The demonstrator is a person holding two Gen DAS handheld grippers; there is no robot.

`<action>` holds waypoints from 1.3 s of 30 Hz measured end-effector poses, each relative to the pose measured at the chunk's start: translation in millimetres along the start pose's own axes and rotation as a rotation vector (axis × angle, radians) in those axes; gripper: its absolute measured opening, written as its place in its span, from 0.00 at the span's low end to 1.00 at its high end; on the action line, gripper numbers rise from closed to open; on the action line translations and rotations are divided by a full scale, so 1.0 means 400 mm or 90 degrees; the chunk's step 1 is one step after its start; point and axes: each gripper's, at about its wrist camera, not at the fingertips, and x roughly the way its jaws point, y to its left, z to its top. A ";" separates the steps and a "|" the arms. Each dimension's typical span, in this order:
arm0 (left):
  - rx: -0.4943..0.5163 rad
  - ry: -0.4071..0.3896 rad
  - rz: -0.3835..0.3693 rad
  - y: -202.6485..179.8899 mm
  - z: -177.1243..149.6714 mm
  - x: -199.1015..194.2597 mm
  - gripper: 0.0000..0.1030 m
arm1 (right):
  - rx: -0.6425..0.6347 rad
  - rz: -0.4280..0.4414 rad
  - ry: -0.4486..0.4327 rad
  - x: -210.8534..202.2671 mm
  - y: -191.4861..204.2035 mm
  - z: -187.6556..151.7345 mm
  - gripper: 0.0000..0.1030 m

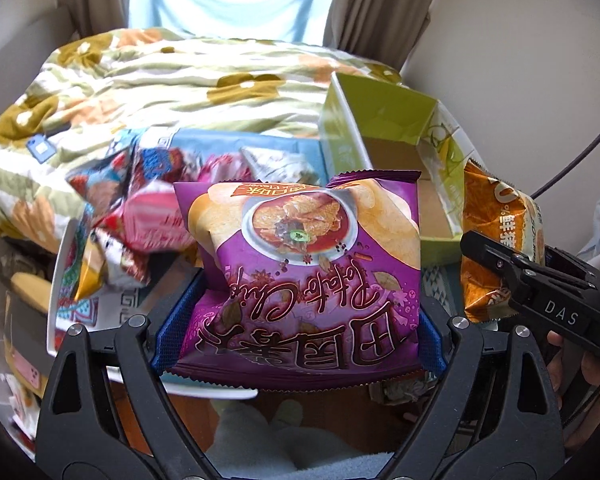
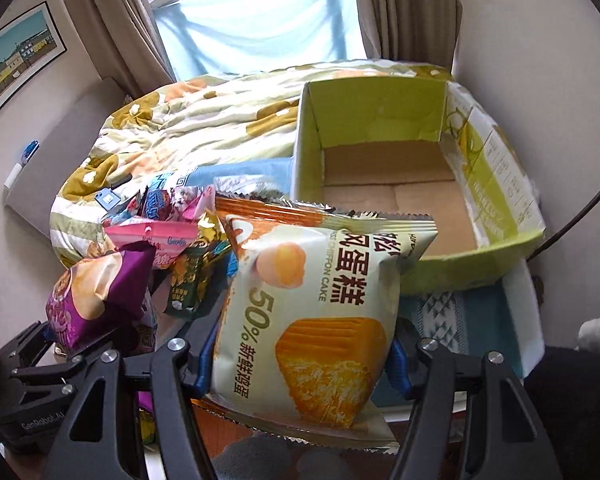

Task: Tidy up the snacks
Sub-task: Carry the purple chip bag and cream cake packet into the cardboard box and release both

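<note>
Two packets are hanging clear of the pile, one in each tongs. The left tongs (image 1: 300, 312) are gripping a purple chip bag (image 1: 304, 264) across its width, jaws spread wide. The right tongs (image 2: 300, 356) are pinching a chiffon cake pack (image 2: 312, 320) at a narrower gap. Beyond the right tongs a green box (image 2: 480, 264) is sitting open. Left of both, loose snacks (image 2: 172, 232) are lying heaped before a floral quilt (image 1: 148, 80).

Bed (image 2: 188, 120) w/ box (image 2: 500, 256), snacks (image 2: 168, 220)
</note>
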 end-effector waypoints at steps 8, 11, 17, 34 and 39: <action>0.079 -0.031 -0.027 -0.172 0.242 0.112 0.86 | -0.002 -0.035 -0.038 -0.020 -0.141 0.140 0.59; 0.102 -0.021 -0.040 -0.224 0.322 0.191 0.86 | 0.008 -0.051 -0.046 -0.008 -0.190 0.183 0.59; 0.143 0.018 -0.045 -0.312 0.456 0.369 0.86 | 0.053 -0.044 -0.030 0.041 -0.281 0.254 0.59; 0.195 0.096 -0.023 -0.327 0.528 0.589 0.95 | 0.141 -0.066 0.034 0.215 -0.430 0.385 0.60; 0.177 0.090 -0.015 -0.289 0.523 0.551 0.95 | 0.132 -0.066 0.037 0.230 -0.422 0.404 0.59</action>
